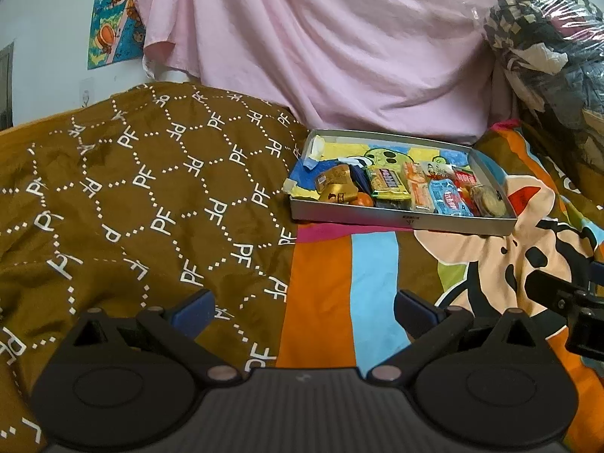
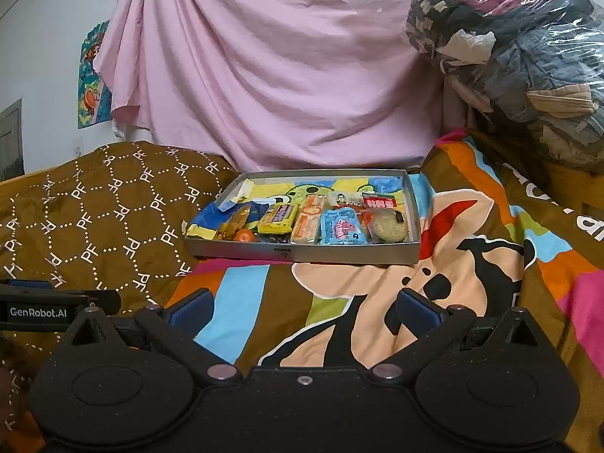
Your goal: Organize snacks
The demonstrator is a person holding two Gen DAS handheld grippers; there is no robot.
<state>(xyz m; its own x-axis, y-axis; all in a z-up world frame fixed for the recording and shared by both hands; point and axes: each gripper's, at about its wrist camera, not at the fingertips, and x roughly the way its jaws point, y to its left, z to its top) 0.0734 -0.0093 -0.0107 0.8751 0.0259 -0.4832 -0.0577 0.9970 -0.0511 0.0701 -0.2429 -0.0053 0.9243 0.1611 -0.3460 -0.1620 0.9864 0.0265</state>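
Two bedcovers: a brown quilted cover with white dotted hexagons and "PF" letters [image 1: 151,196] lies left; a bright cartoon-print sheet in orange, blue, pink and peach [image 2: 377,302] lies right, and the two meet below the tray.
Pink cloth: a pale pink sheet [image 2: 283,75] hangs in folds behind the bed.
Clear bag: a transparent plastic bag of folded clothes [image 2: 528,56] sits at the far right, partly cut off by the frame edge.
Tray: a shallow grey rectangular metal tray [image 2: 302,253] rests on the cartoon sheet, just beside the brown cover; a colourful cartoon drawing lines its bottom.
Snacks: all wrapped items crowd along the tray's near side in a rough row, touching one another.
Snack row, left to right: a gold foil packet [image 1: 336,185], a small round orange piece [image 2: 244,234], a yellow-green packet [image 2: 277,219], a long orange-and-clear biscuit pack [image 2: 309,219], a light blue packet [image 2: 341,228], a red packet [image 2: 378,201], and a round beige cake in clear wrap [image 2: 389,228].
Hard to read: wrapper print is too small to make out; a dark item under the yellow-green packet is mostly hidden.
Left gripper [image 1: 304,307]: blue-padded fingers spread wide, holding nothing, above the bedcovers well short of the tray.
Right gripper [image 2: 304,307]: fingers likewise wide apart and empty, pointing at the tray from a distance.
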